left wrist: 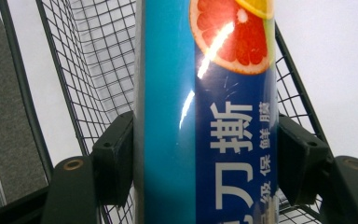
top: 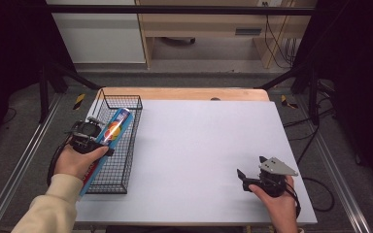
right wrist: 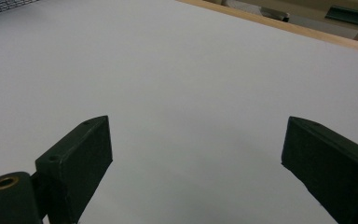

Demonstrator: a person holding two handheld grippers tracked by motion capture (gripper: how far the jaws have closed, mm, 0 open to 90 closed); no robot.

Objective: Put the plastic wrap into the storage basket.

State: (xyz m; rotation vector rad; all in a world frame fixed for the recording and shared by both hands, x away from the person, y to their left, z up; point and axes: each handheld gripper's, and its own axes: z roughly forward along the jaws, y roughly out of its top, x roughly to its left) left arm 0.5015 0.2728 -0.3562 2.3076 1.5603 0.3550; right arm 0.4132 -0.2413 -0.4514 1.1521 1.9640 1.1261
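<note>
The box at the centre of the left gripper view is looking like glossy printed card, its blue and teal faces catching bright streaks of light. Behind it, the basket at the left of the high view is showing thin black wire mesh. The table is wearing a smooth matt white sheet, with bare pale wood showing along its far edge. The right gripper is showing matt black plastic pads.
</note>
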